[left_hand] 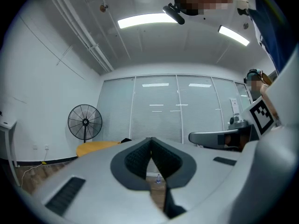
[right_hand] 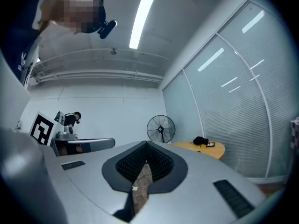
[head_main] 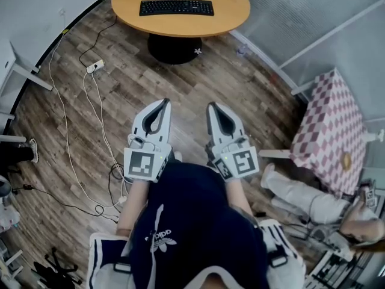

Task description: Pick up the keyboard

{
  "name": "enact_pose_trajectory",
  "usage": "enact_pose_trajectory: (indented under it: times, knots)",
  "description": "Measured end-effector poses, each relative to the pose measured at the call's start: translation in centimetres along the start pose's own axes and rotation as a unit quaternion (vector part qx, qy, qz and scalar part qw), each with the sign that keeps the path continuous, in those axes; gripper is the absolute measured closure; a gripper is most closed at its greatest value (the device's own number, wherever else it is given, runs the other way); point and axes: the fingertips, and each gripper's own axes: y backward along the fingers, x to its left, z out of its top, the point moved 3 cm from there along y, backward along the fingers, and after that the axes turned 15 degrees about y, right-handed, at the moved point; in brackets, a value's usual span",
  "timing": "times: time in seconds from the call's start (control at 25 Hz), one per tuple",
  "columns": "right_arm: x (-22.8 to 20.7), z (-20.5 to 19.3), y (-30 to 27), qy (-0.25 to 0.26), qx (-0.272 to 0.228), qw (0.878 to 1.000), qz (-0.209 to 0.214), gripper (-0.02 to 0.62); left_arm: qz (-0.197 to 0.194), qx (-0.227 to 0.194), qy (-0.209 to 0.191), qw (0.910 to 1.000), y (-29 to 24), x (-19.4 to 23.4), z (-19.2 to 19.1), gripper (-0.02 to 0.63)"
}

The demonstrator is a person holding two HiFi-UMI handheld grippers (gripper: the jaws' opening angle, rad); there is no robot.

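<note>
You have not started the pickup. Your left gripper and right gripper are both closed on nothing, held level at your waist. The keyboard lies untouched on the round table, well ahead of both tips.

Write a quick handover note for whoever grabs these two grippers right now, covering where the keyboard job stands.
Left gripper: jaws shut, nothing between them, pointing level, held in front of the person's body.
Right gripper: the same, shut and empty, beside the left one.
Keyboard: lies flat on the round wooden table, well ahead of both grippers, untouched.
Done: nothing yet; neither gripper is near the table.
Left: step up to the table, open the jaws, probably grip the keyboard at an edge, and lift it.
</note>
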Motion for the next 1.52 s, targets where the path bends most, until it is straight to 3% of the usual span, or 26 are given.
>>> enact_pose_trajectory:
  times: [0.44, 0.8, 1.08, 1.32, 1.52]
  knots:
    - [-0.4, -0.3, -3.4, 0.018, 0.004, 1.000, 0.010, 0.591, 0.004, 0.004, 0.010, 0.9999, -2.9, 2.8, 0.3, 0.601]
    - [-3.9, -0.8, -13.8, 0.023, 0.016, 1.000, 0.009, 0.591, -0.003, -0.008, 0.007, 0.9999, -10.9, 10.0, 3.2, 0.601]
    - [-7.0, -0.4, -20.8, 0.018, 0.030, 0.999, -0.015, 0.591, -0.012, -0.010, -0.007, 0.9999, -16.7, 15.6, 7.0, 0.601]
    - [-8.8, -1.9, -22.3, 0.012, 0.048, 0.997, -0.055, 0.591, -0.003, 0.027, 0.006, 0.9996, -19.1, 19.3, 5.7, 0.601]
    - [-9.6, -3.0, -23.7, 0.007, 0.061, 0.996, -0.058, 0.591, 0.009, 0.048, 0.020, 0.9986, -20.2, 21.0, 4.3, 0.601]
